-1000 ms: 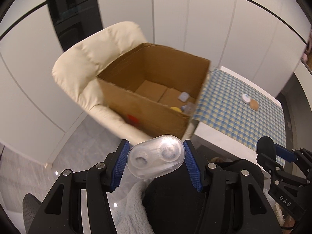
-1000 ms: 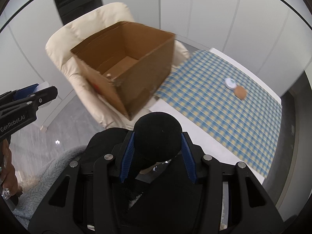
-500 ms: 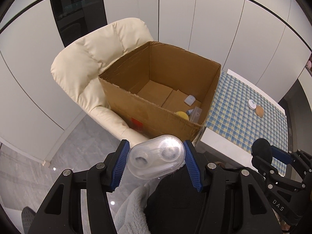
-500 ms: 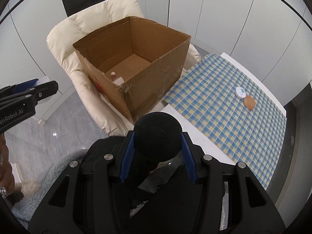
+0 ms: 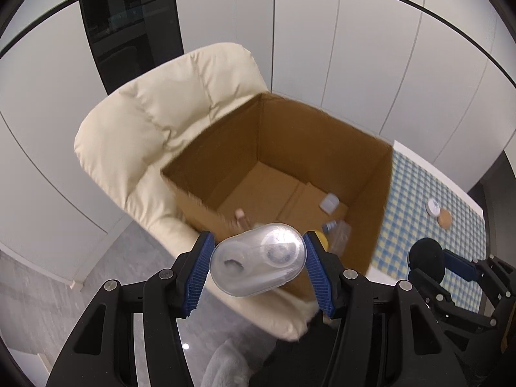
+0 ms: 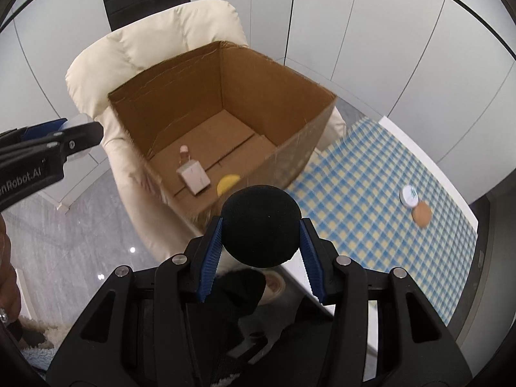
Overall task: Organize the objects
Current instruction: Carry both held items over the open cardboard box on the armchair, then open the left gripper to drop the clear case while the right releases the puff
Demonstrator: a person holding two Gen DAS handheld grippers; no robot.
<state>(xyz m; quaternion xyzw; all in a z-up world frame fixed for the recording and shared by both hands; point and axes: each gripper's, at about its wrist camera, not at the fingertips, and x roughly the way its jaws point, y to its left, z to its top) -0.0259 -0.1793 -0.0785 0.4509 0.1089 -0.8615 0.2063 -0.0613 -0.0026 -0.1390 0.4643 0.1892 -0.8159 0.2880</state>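
Observation:
My left gripper point(image 5: 258, 266) is shut on a clear oval plastic case point(image 5: 258, 262), held just above the near rim of an open cardboard box point(image 5: 322, 142). In the right wrist view my right gripper point(image 6: 261, 225) is shut on a black round foam ball point(image 6: 262, 222), close to the box point(image 6: 277, 74) at its near right corner. The box stands on a cream armchair point(image 5: 154, 122) and holds a small white carton point(image 6: 193, 177), a yellow item point(image 6: 227, 183), a small bottle point(image 5: 335, 230) and a pale cap point(image 5: 329, 203).
A blue-and-yellow checked cloth point(image 6: 371, 177) covers a white table right of the box, with a white round lid point(image 6: 409, 195) and a tan disc point(image 6: 421, 213) on it. Grey glossy floor point(image 6: 90, 235) lies to the left. White wall panels stand behind the chair.
Both grippers moved toward the box with their objects still held; the box now looks larger and nearer, and its inside shows more fully in both views.

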